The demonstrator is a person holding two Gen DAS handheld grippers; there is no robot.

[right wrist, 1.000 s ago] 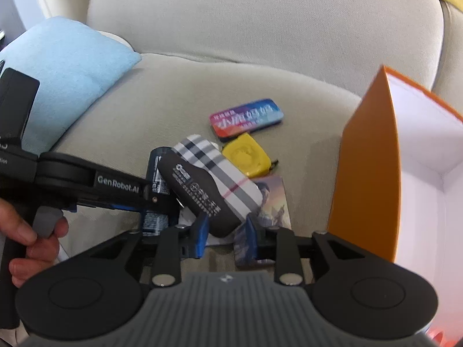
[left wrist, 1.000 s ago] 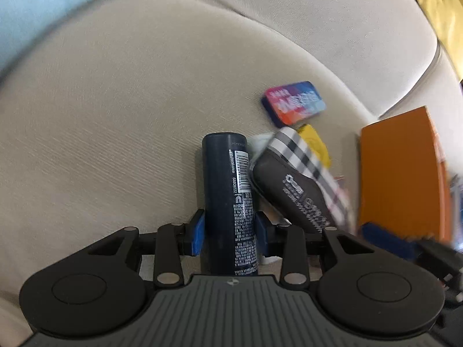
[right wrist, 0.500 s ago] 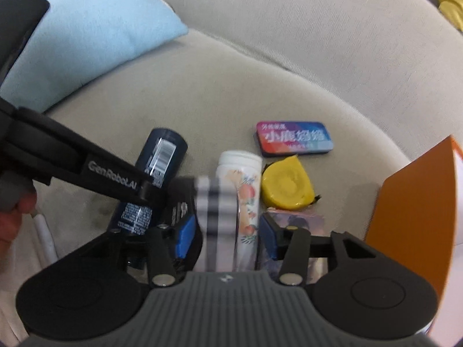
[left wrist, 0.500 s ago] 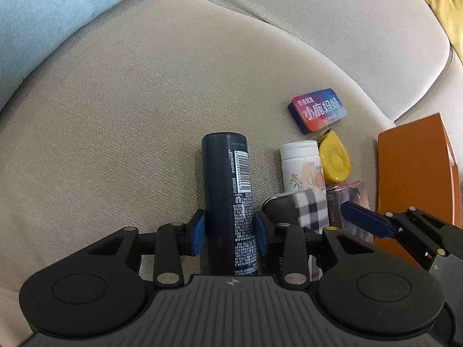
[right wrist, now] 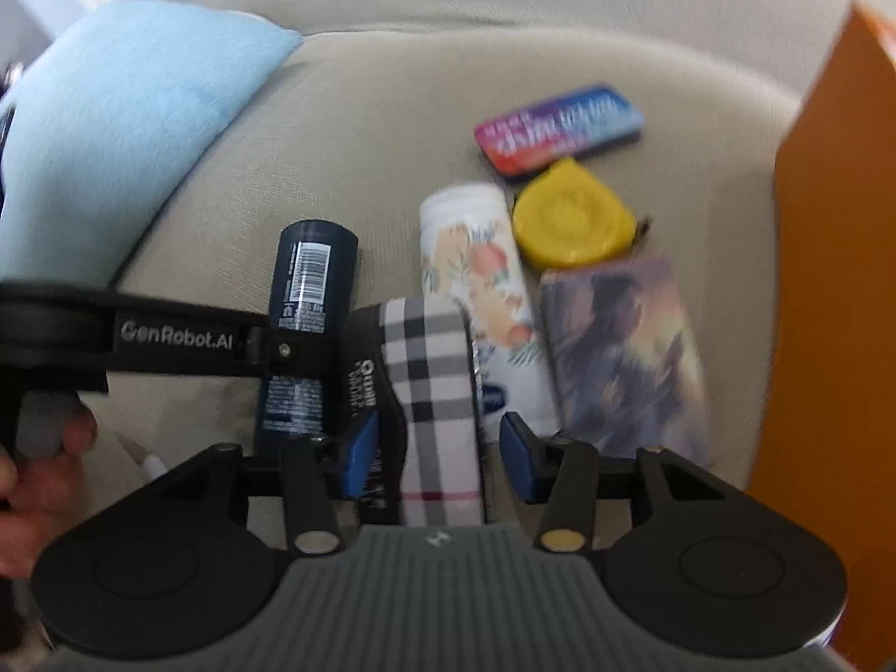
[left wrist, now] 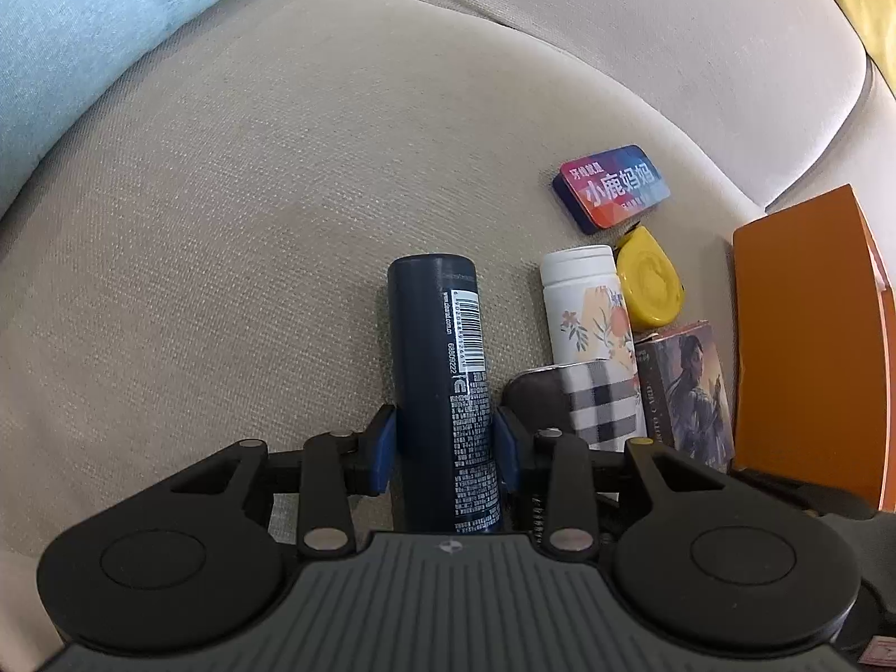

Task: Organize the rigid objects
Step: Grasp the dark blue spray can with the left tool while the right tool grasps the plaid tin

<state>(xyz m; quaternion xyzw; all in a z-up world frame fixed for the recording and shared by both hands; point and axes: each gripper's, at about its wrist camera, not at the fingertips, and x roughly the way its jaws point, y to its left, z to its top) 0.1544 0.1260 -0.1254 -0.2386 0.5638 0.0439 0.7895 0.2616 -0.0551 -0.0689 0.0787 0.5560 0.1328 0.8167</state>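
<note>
My left gripper (left wrist: 445, 442) is shut on a dark blue spray can (left wrist: 442, 369) that lies on the beige sofa seat; the can also shows in the right wrist view (right wrist: 305, 302). My right gripper (right wrist: 437, 448) has a plaid glasses case (right wrist: 434, 392) between its blue pads, with a small gap on the right side. A white floral bottle (right wrist: 481, 274), a yellow tape measure (right wrist: 571, 221), a picture card box (right wrist: 621, 353) and a colourful tin (right wrist: 560, 126) lie beside it.
An orange box (left wrist: 806, 347) stands at the right, also seen in the right wrist view (right wrist: 834, 280). A light blue cushion (right wrist: 123, 134) lies at the left. The sofa backrest (left wrist: 616, 28) rises behind.
The right gripper has swung the plaid case from a tilted pose to lying lengthwise next to the can. The white bottle has come into view. The left gripper still holds the can.
</note>
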